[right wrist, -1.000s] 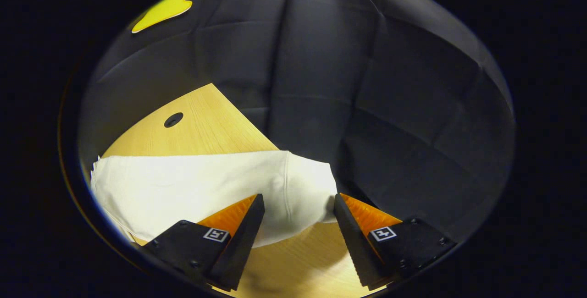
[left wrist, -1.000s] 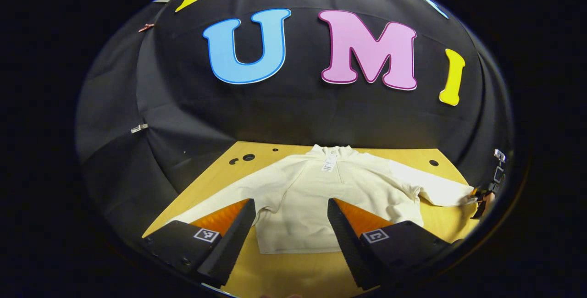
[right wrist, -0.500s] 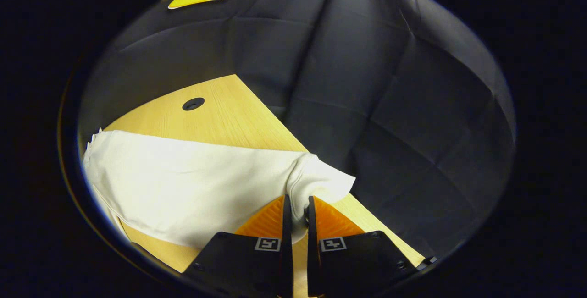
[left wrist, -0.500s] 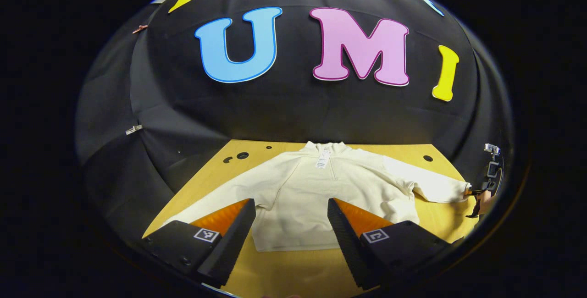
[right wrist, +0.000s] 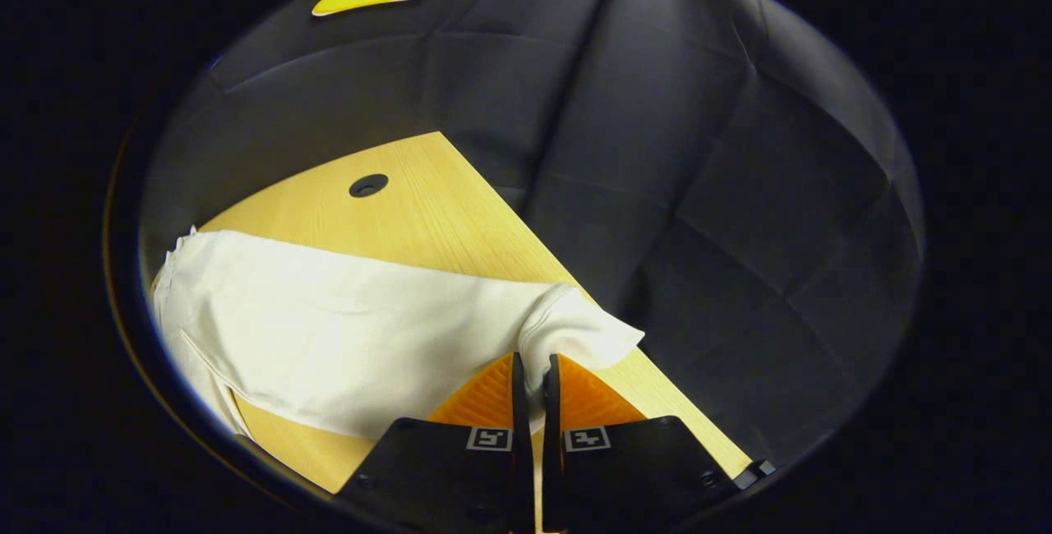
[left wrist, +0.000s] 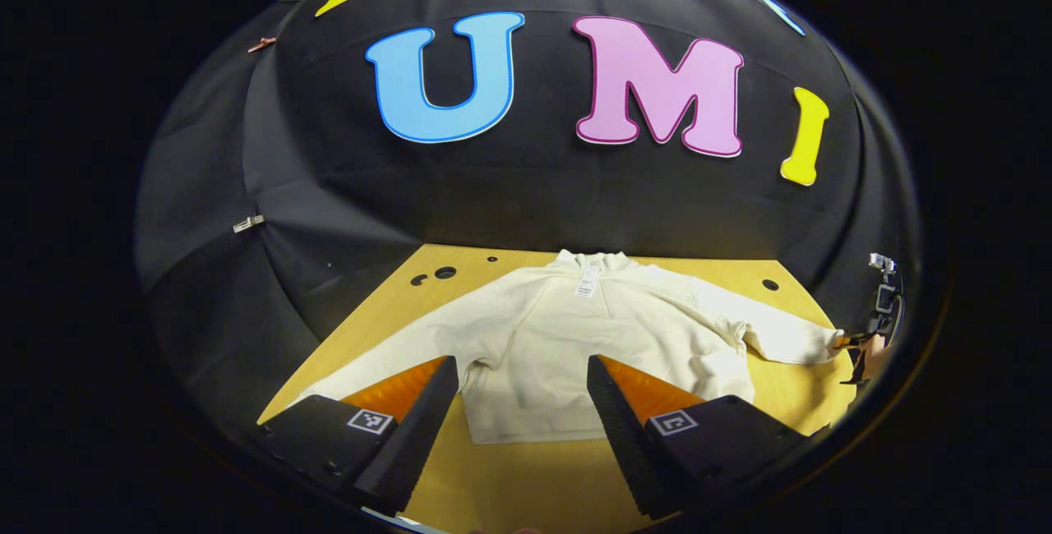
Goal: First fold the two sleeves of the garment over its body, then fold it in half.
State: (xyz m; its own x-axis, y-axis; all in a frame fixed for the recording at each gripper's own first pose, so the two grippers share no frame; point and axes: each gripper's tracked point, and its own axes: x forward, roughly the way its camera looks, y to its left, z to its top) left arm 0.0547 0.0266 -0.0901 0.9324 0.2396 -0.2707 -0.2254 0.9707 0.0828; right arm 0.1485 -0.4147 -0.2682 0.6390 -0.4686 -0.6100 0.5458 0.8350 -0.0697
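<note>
Your right gripper (right wrist: 528, 365) is pinched tight on the cuff of one sleeve (right wrist: 575, 333) at the table (right wrist: 444, 214) edge, while your left gripper (left wrist: 522, 370) hangs wide apart, holding nothing, above the hem — one cream garment (left wrist: 592, 337) lying flat, both sleeves spread out.

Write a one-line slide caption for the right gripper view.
Right gripper shut on the cream sleeve's cuff above the wooden table.

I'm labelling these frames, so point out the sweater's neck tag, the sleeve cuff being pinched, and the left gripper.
neck tag (left wrist: 587, 281), left gripper view, tag's middle.
sleeve cuff (right wrist: 579, 333), right gripper view, bunched end.
left gripper (left wrist: 520, 382), left gripper view, between fingertips.
</note>
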